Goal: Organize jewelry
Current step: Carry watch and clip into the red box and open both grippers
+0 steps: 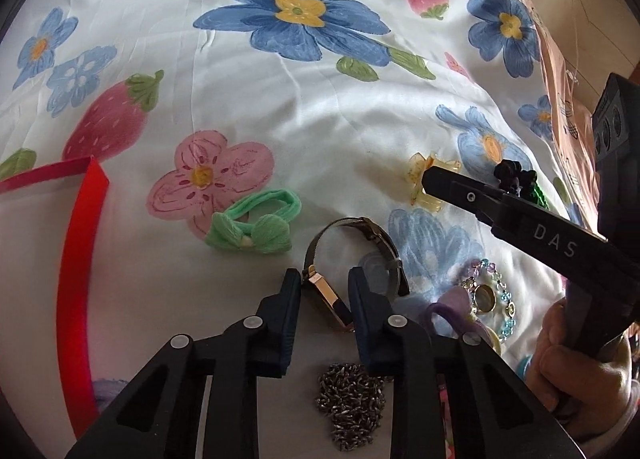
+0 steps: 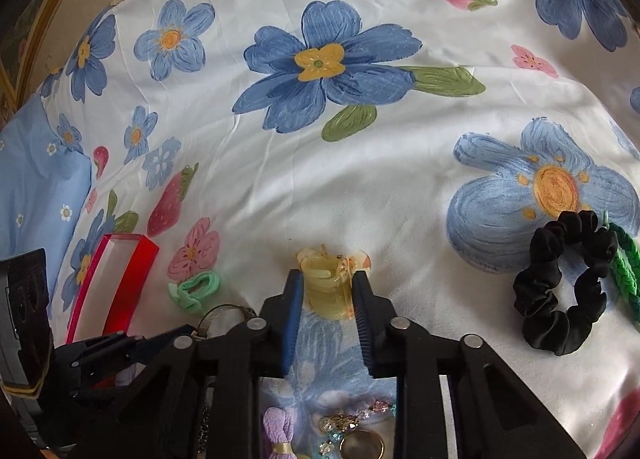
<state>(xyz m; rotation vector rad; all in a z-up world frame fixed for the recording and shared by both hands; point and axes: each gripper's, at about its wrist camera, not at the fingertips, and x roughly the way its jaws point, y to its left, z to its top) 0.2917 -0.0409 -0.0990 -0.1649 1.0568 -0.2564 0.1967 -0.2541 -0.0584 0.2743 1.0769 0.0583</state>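
Observation:
On a floral bedsheet, my left gripper [image 1: 325, 282] is open around a wristwatch [image 1: 352, 259] with a gold case and mesh band; the case sits between the fingertips. My right gripper [image 2: 327, 283] is open around a yellow translucent hair claw [image 2: 326, 287], also seen in the left wrist view [image 1: 426, 179]. A mint green bow hair tie [image 1: 252, 225] lies left of the watch. A metal chain [image 1: 350, 403] lies under the left gripper. A beaded bracelet [image 1: 490, 297] and a purple hair tie [image 1: 448, 309] lie to the right.
A red open box [image 1: 76, 259] stands at the left, also in the right wrist view [image 2: 120, 283]. A black scrunchie [image 2: 564, 287] and a green braided band [image 2: 626, 271] lie at the right. The person's hand [image 1: 580, 363] holds the right gripper.

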